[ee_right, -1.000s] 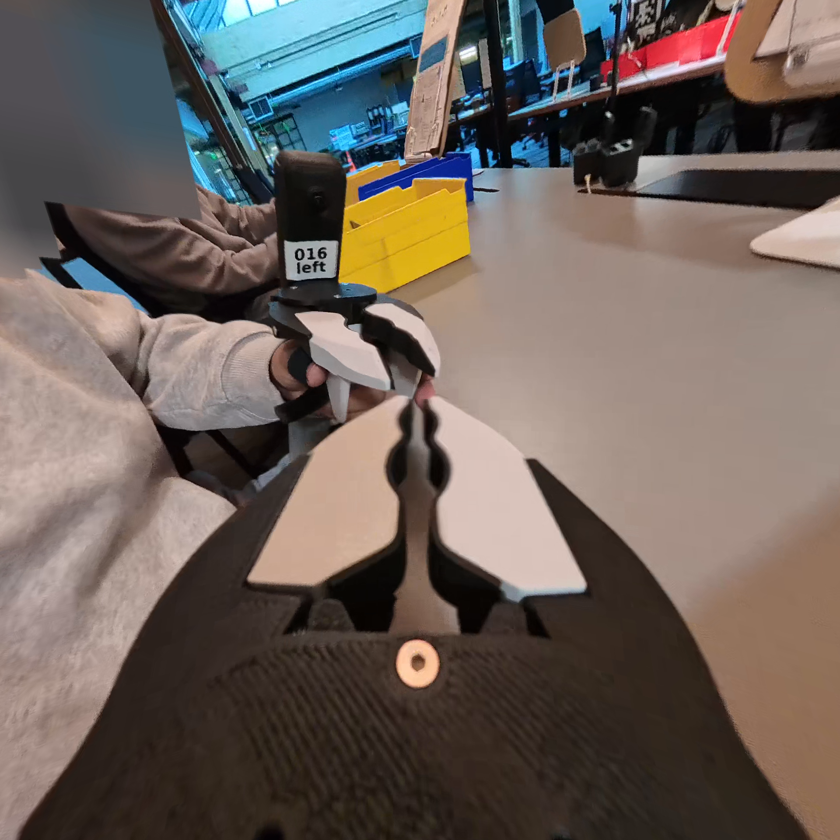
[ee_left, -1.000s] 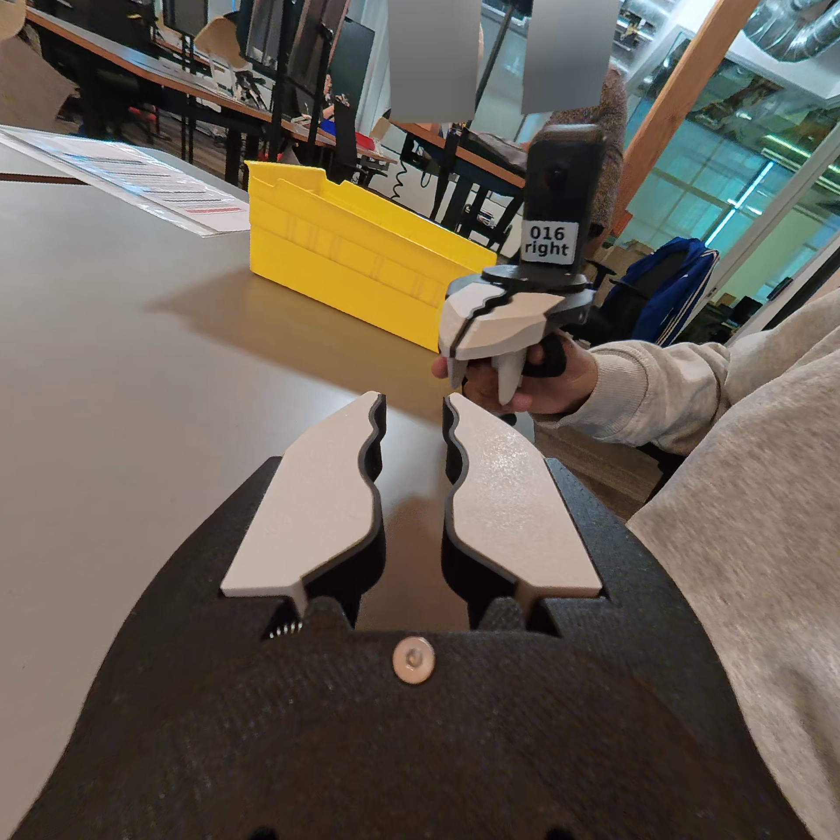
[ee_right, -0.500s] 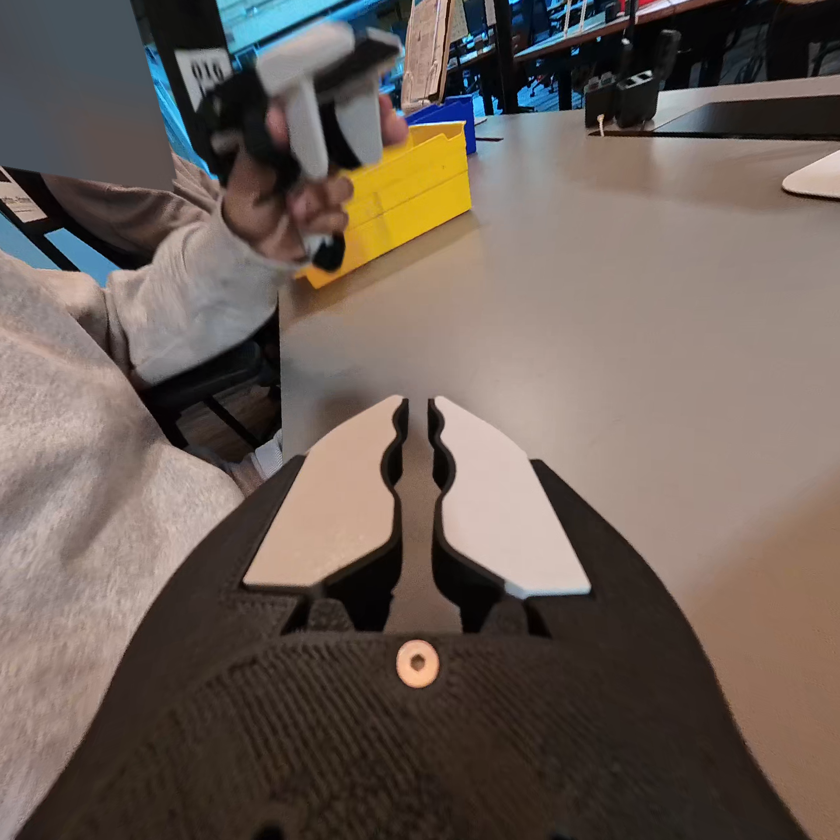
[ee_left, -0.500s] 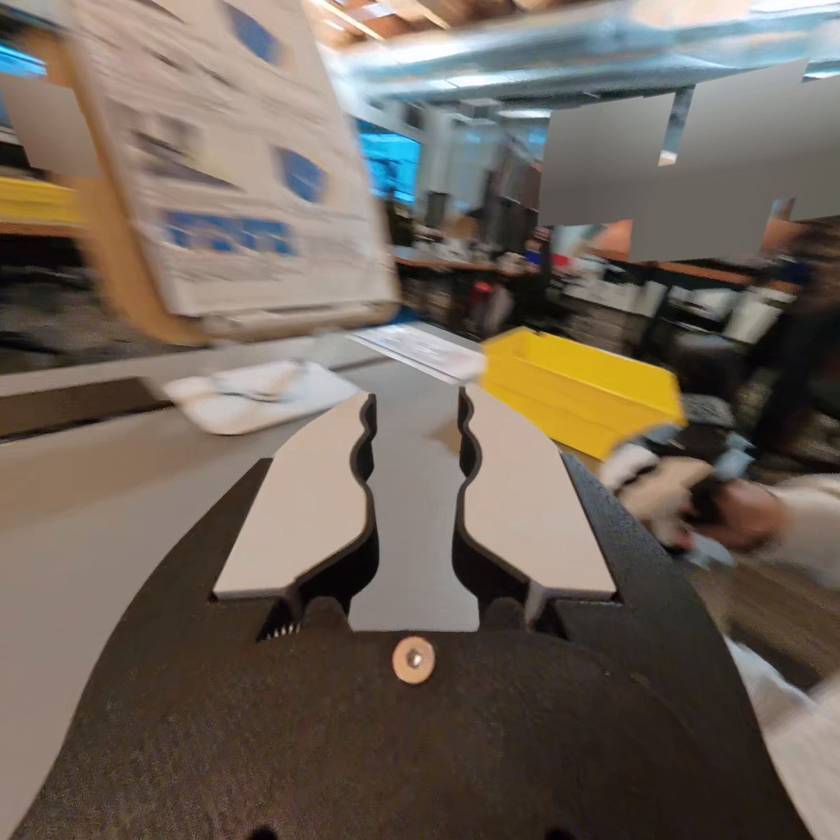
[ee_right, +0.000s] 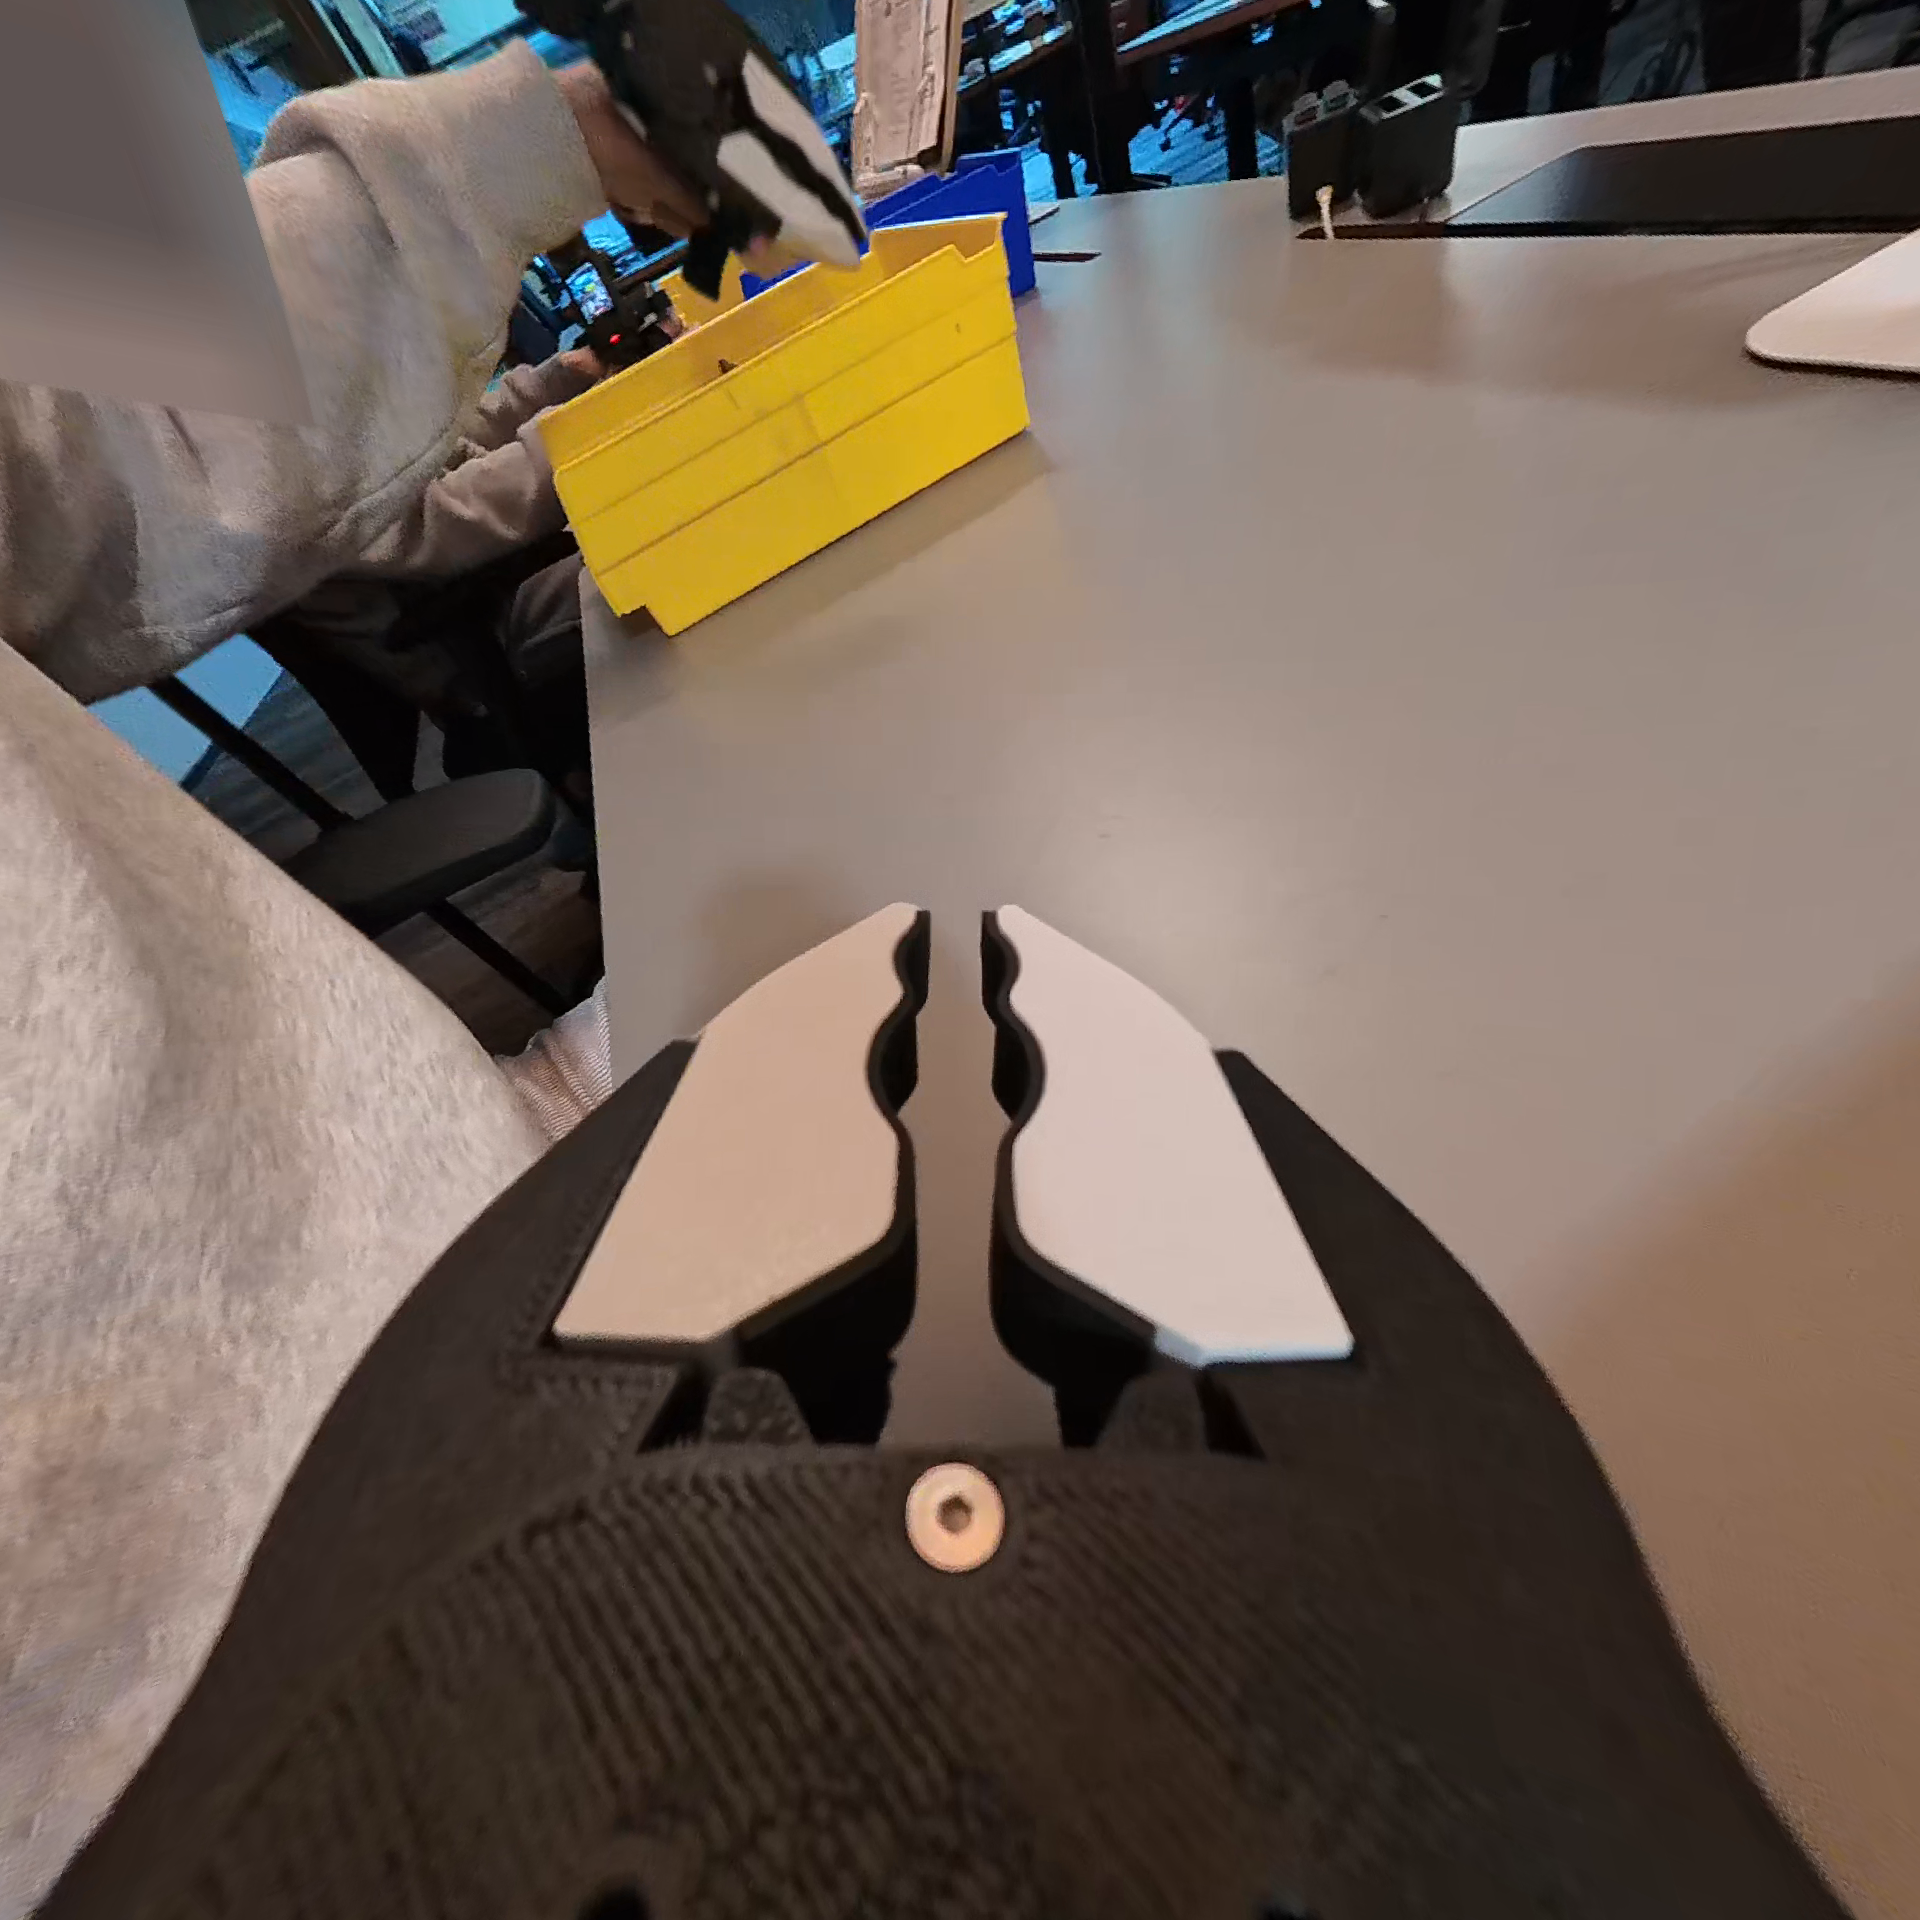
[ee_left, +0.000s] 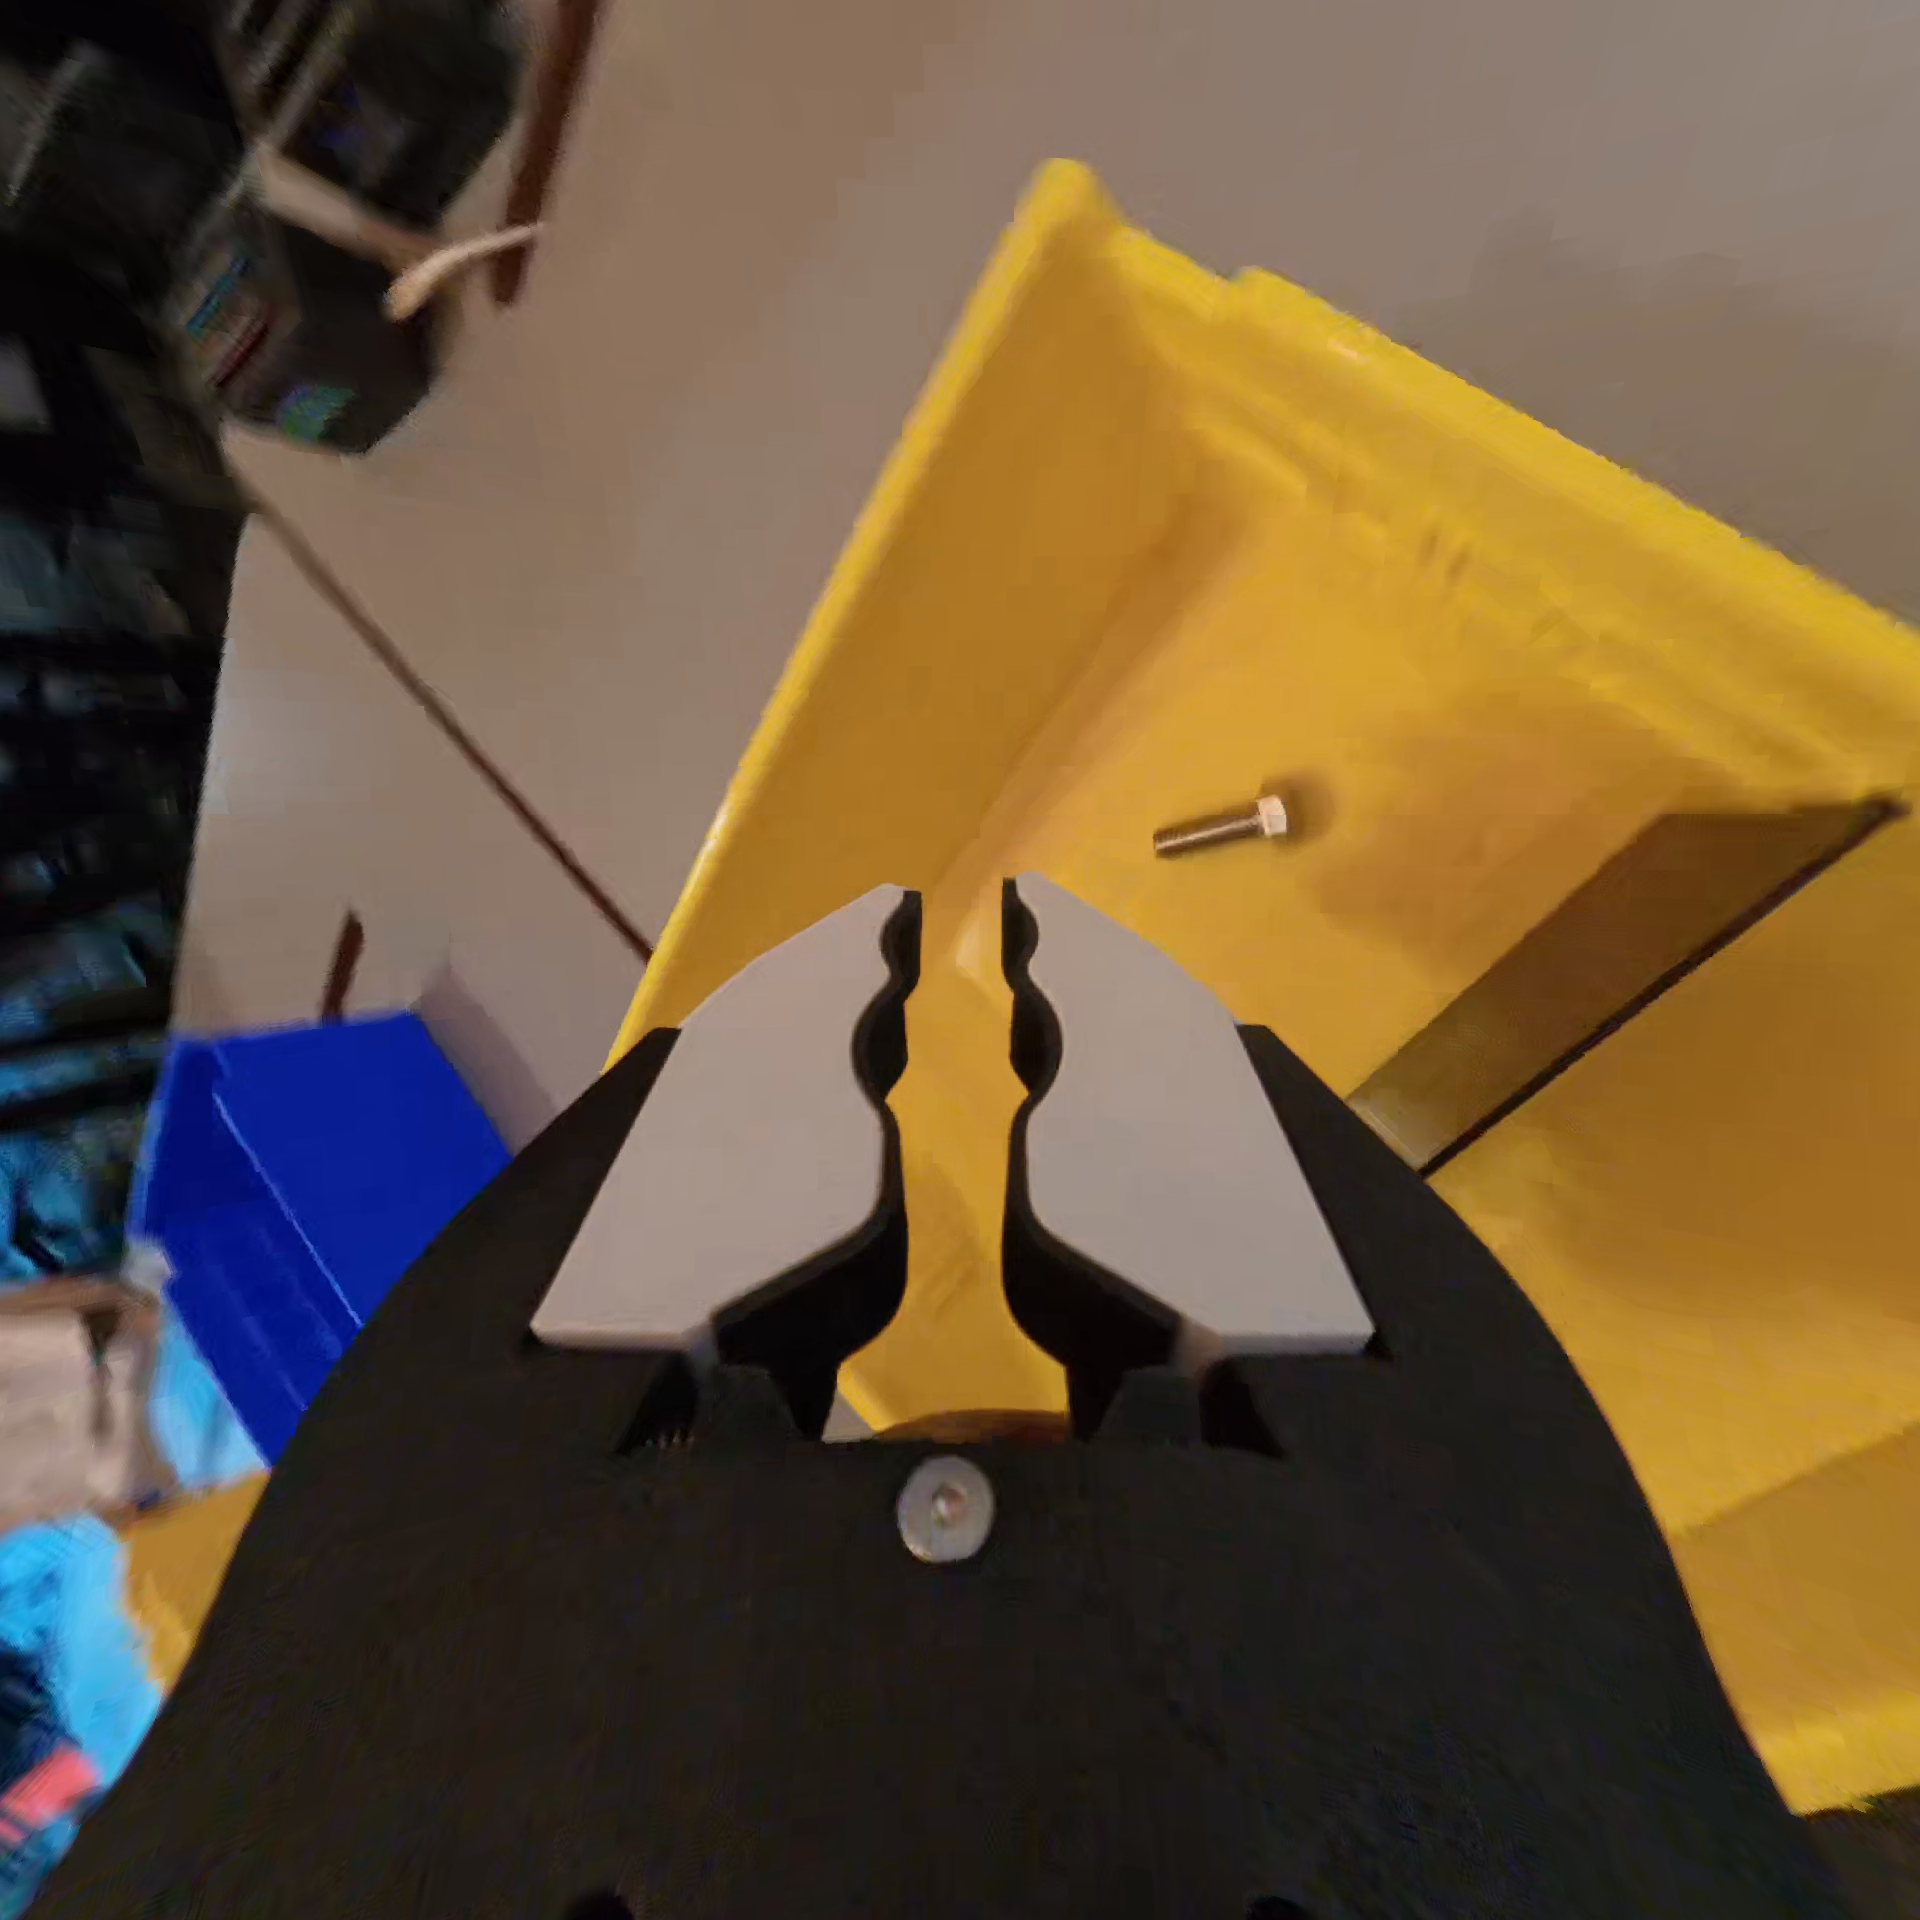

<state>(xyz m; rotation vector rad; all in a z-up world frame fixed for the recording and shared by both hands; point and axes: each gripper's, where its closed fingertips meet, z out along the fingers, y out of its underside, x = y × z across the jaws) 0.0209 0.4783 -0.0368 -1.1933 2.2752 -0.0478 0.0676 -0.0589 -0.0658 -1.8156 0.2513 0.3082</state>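
My left gripper [ee_left: 961, 904] hangs above a yellow bin [ee_left: 1403, 540], pointing down into it, with its jaws a narrow gap apart and empty. A small silver bolt [ee_left: 1221, 829] lies on the bin floor, just right of and beyond the fingertips. A dark divider [ee_left: 1621, 987] crosses the bin to the right. In the right wrist view the same bin [ee_right: 800, 436] stands at the table's left edge with the left gripper [ee_right: 821, 244] over it. My right gripper [ee_right: 956, 925] is low over the grey table [ee_right: 1351, 675], slightly open and empty.
A blue bin [ee_left: 301, 1164] stands beside the yellow one and shows behind it in the right wrist view [ee_right: 966, 197]. A black device [ee_right: 1371, 145] and a white object [ee_right: 1839, 322] sit at the far right. A grey sleeve [ee_right: 208, 1039] fills the left. About 55 centimeters separates my left fingertips from my right.
My left gripper swung up from near the right gripper, across the table, and now points down into the yellow bin. My right gripper opened slightly and stayed low over the table.
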